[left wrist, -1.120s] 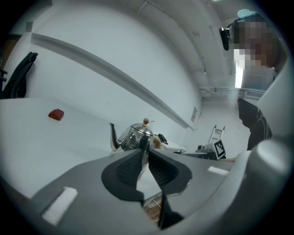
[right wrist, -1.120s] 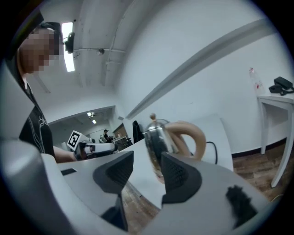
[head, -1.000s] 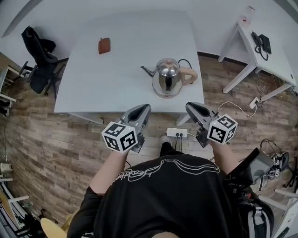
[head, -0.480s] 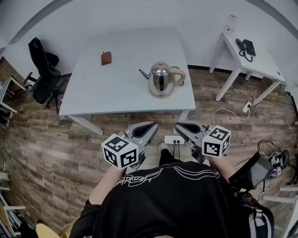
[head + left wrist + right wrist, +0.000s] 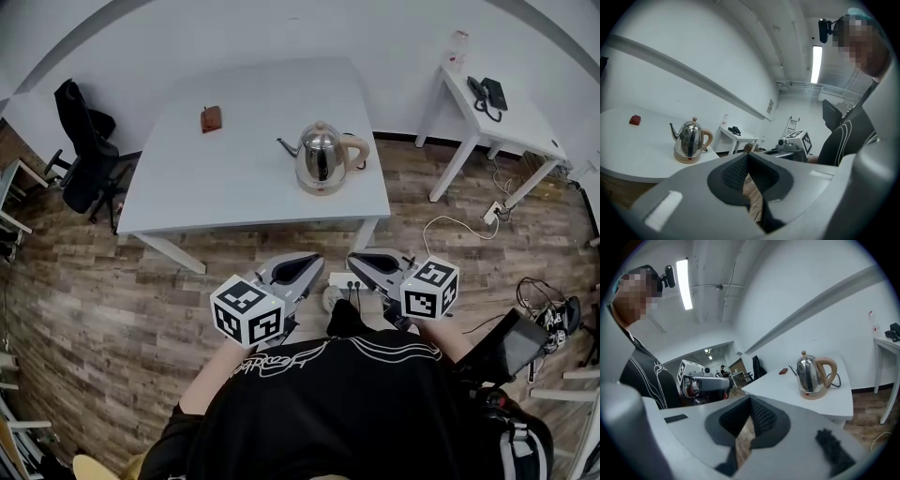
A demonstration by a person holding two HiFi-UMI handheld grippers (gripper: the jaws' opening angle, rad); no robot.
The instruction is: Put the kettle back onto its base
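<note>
A shiny steel kettle [image 5: 321, 156] with a tan handle sits upright on its round base [image 5: 319, 185] near the front right of the white table [image 5: 234, 178]. The left gripper view shows that kettle [image 5: 691, 139] to the left, and the kettle [image 5: 811, 373] stands to the right in the right gripper view. Both grippers are held close to my body, well short of the table's front edge. My left gripper [image 5: 298, 272] is shut with nothing in it. My right gripper [image 5: 367, 263] is shut and empty too.
A small brown object [image 5: 211, 119] lies at the table's far left. A black office chair [image 5: 82, 141] stands to the left. A second white desk [image 5: 497, 117] with a phone is at the right. A power strip [image 5: 349, 280] and cables lie on the wooden floor.
Both grippers have drawn back from the table toward my body. The view has pulled away, so the table and kettle look farther off. The kettle stays on its base.
</note>
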